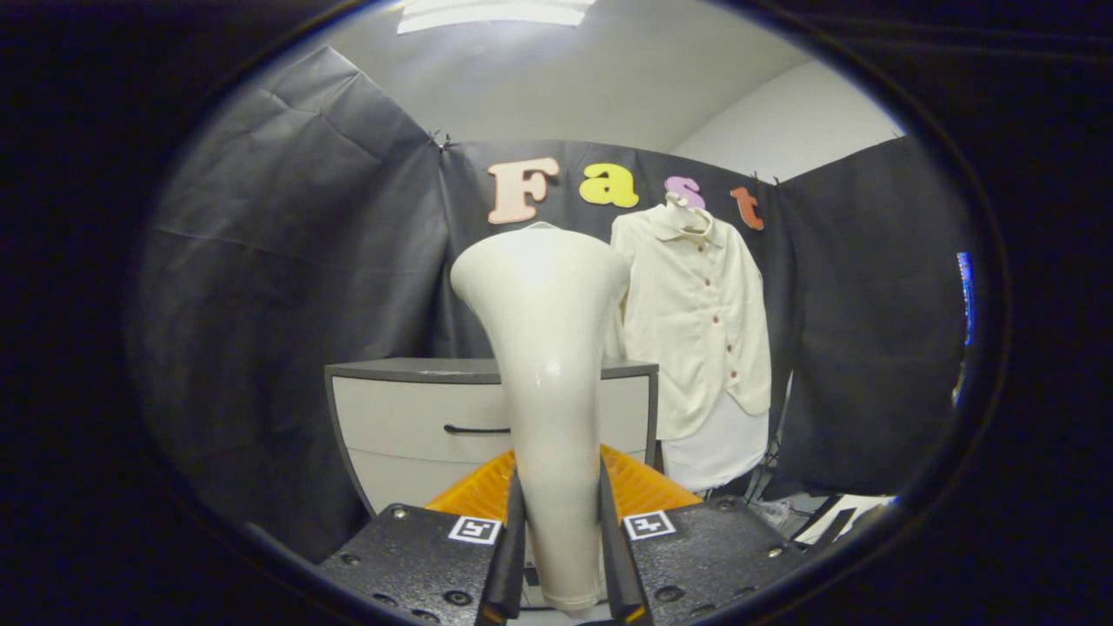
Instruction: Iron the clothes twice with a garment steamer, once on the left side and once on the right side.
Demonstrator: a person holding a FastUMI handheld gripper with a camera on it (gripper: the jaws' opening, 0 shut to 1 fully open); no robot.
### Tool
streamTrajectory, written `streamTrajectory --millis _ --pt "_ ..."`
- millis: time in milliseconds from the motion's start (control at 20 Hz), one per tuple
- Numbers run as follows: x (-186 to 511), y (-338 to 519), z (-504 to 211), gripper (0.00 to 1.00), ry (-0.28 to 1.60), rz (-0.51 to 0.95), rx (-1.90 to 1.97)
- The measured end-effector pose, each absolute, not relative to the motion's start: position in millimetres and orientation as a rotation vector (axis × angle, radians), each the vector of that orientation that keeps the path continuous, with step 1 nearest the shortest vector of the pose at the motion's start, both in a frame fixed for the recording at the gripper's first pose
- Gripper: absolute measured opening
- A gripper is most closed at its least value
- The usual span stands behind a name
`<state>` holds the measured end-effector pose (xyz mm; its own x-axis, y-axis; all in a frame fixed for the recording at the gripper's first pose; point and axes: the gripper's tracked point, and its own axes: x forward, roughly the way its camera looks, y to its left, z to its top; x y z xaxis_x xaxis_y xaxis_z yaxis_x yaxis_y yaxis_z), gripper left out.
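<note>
A cream garment steamer [546,348] stands upright between my fingers, its wide head flaring at the top. My gripper [561,556] is shut on the steamer's narrow handle, one finger pressing each side. Beyond the steamer and to the right, a cream buttoned shirt [696,322] hangs on a hanger [683,204] against the black cloth wall, over a white garment whose lower part [722,443] shows below its hem. The steamer head is apart from the shirt and overlaps its left edge in the view.
A grey-and-white drawer cabinet [417,417] with a dark handle stands behind the steamer, left of the shirt. An orange ribbed object [639,487] lies just ahead of the fingers. Some white and dark items [835,513] lie on the floor at lower right.
</note>
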<state>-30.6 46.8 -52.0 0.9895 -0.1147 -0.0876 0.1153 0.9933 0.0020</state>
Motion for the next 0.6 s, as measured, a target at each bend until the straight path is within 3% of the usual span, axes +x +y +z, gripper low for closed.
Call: streamTrajectory --millis 600 --pt "-37 56 -52 0.37 0.028 -0.001 -0.079"
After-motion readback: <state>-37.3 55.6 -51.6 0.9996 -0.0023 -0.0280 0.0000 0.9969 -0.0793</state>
